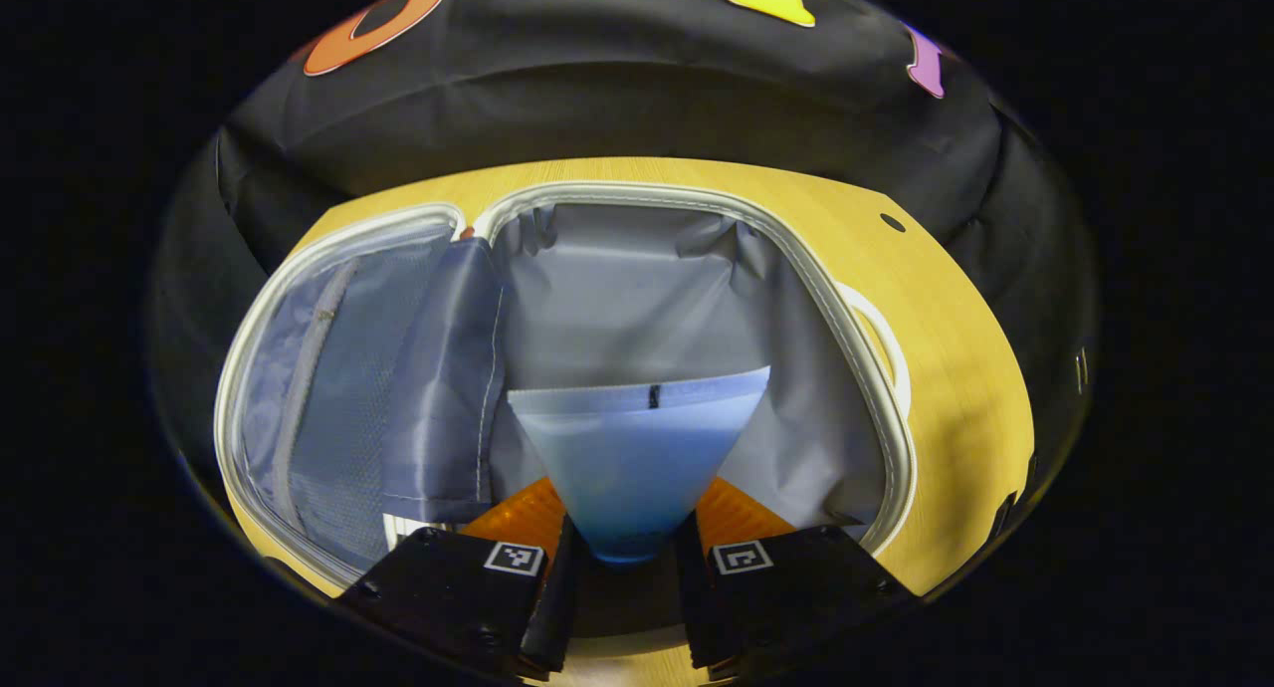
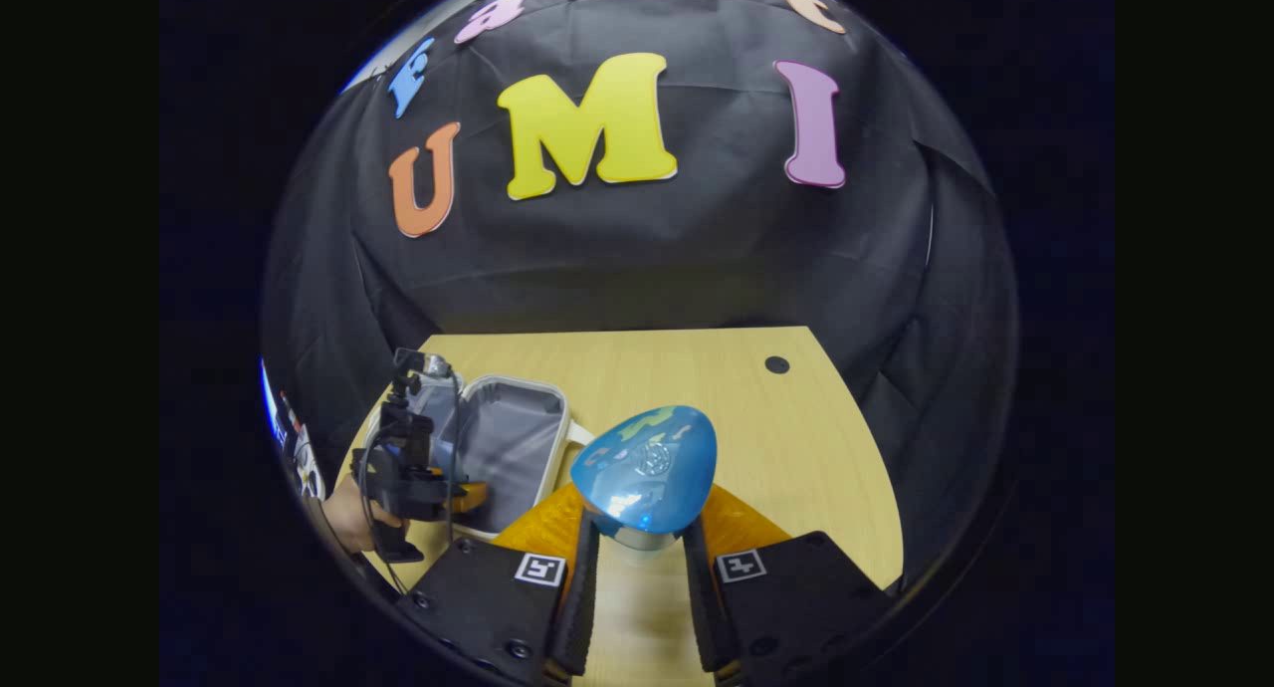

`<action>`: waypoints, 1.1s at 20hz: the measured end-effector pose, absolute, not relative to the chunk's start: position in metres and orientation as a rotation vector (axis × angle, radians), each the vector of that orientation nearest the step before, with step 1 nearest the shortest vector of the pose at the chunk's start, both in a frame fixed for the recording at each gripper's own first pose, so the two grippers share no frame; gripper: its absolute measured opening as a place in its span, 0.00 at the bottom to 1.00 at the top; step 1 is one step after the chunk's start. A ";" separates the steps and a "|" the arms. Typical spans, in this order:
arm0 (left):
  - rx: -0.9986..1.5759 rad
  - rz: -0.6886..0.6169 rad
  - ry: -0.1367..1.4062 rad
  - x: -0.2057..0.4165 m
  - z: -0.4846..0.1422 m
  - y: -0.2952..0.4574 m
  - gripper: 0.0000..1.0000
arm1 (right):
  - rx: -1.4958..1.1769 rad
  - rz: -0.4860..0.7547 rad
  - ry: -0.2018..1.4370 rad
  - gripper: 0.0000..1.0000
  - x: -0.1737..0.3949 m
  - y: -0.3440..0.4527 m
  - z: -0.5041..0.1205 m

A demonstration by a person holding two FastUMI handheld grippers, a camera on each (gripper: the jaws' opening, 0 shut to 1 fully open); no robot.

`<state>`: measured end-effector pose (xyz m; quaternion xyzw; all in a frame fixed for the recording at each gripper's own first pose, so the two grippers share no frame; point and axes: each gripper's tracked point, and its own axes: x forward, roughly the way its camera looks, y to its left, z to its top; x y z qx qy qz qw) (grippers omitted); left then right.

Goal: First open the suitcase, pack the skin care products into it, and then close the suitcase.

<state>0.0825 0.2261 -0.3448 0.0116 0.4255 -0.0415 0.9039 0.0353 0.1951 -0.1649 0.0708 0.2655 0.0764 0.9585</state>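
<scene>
Hovering over the open suitcase (image 1: 846, 299), the left gripper (image 1: 627, 568) has a pale blue tube (image 1: 637, 458) pinched between its two fingers, crimped flat end pointing away toward the far wall of the case. Both fingers press on the tube's narrow near end, so that claw is closed on it. Held that way, the wide end leads into the grey-lined compartment, which looks a sensible way to lay it flat on the lining. To the left in that view, the lid half with its mesh pocket (image 1: 338, 398) lies folded back, so the mouth of the case is unobstructed.

Over on the right side, the right gripper (image 2: 637, 577) grips a second product, a blue container (image 2: 647, 478) with a rounded, patterned face, clamped at its lower end between both fingers. It sits above the bare wooden table (image 2: 796, 448), to the right of the suitcase (image 2: 498, 438), apparently waiting its turn so the two hands do not crowd one opening. From there you can see the left gripper (image 2: 468, 496), and the hand (image 2: 348, 518) carrying it, at the case's near left edge.

My read: opening is done, packing is under way, nothing visible yet rests inside. Next the tube wants lowering and letting go; the risk is it snagging the loose lining.
</scene>
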 end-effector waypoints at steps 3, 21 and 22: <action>0.028 -0.084 0.890 0.090 -0.347 0.227 0.47 | 0.186 0.176 0.547 0.38 0.031 0.210 -0.157; 0.064 -0.030 1.000 0.101 -0.354 0.230 0.52 | 0.155 0.151 0.566 0.38 0.027 0.220 -0.170; 0.065 -0.020 1.000 0.101 -0.354 0.232 0.52 | 0.153 0.149 0.567 0.38 0.027 0.221 -0.171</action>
